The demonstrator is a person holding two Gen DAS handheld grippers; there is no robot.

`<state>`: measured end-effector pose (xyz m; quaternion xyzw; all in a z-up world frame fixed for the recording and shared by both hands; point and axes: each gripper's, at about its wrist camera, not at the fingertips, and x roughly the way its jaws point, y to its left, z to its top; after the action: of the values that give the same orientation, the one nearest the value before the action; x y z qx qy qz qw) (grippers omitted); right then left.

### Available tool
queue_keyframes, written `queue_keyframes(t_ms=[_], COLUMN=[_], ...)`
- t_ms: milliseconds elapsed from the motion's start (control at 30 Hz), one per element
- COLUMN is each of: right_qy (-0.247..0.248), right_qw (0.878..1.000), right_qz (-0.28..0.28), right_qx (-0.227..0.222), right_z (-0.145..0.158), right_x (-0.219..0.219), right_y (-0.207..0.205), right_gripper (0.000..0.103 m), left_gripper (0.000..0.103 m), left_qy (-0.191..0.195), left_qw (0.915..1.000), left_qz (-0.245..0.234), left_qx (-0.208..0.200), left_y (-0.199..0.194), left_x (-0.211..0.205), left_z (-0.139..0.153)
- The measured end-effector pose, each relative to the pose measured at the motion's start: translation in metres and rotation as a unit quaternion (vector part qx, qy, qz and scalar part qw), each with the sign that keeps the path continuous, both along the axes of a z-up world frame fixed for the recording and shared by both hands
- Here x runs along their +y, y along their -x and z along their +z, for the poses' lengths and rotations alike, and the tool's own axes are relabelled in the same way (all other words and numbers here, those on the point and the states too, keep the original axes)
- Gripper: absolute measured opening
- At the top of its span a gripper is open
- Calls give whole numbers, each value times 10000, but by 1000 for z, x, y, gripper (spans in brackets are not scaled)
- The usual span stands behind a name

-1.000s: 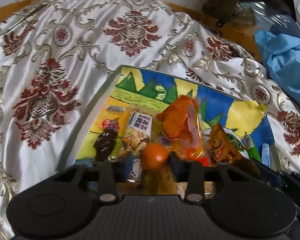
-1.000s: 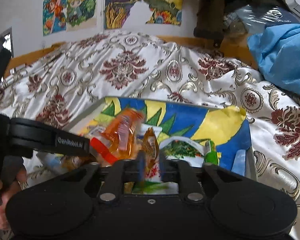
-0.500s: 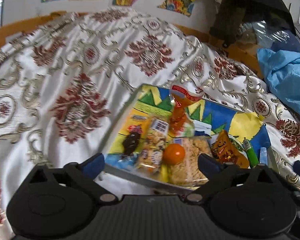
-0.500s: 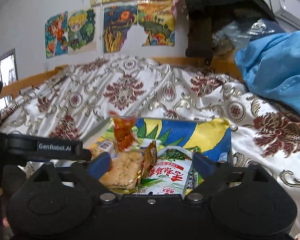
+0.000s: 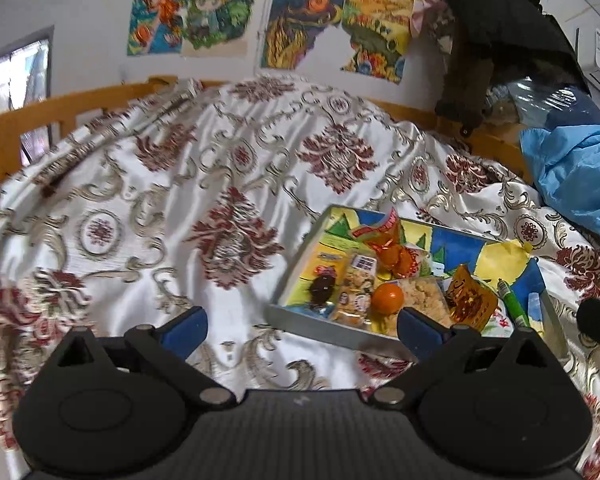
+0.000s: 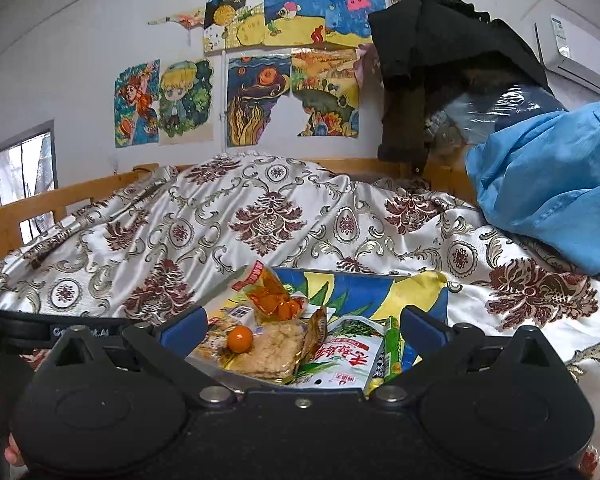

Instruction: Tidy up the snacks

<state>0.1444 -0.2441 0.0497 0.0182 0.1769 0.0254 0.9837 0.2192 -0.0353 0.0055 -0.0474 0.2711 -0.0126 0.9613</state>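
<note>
Right wrist view – right gripper (image 6: 302, 330) jaws opening, empty; low centre, crinkly snack packets (image 6: 276, 346) look light, slippery – pinch a sealed edge.

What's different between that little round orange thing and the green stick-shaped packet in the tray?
The orange ball is small, round and unwrapped; the green packet is long, thin and sealed in printed wrapping. The ball sits on top of a clear pack of crumbly biscuit near the tray's left side; the green packet lies flat towards the right. Both rest loose in the same painted tray, gripped by neither claw.
</note>
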Motion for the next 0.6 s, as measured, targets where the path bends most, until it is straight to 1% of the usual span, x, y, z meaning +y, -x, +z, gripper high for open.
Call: queue_keyframes(t_ms=[100,200,367,500,600], right_qy=[-50,-49,-152,-244,-266], right_qw=[10000,10000,9998,9995,9994], right_qz=[2,6,-50,-95,-112], right_qx=[-22,20,141,162,180], right_z=[-1,-6,-13,-17,-18], right_x=[3,6,10,11,12], right_y=[15,32,61,82,94], right_gripper=[102,102,102,102,102], left_gripper=[103,103,103,103,103], left_qy=[-184,-315,-320,-264,-298], left_qw=[9997,9993,9994,9995,9994], left_qz=[19,42,94,160,182], left_qx=[-152,-178,-124,-69,-18], left_y=[19,37,65,85,96], left_x=[4,8,18,28,32], left_z=[-2,-6,-14,-17,-19])
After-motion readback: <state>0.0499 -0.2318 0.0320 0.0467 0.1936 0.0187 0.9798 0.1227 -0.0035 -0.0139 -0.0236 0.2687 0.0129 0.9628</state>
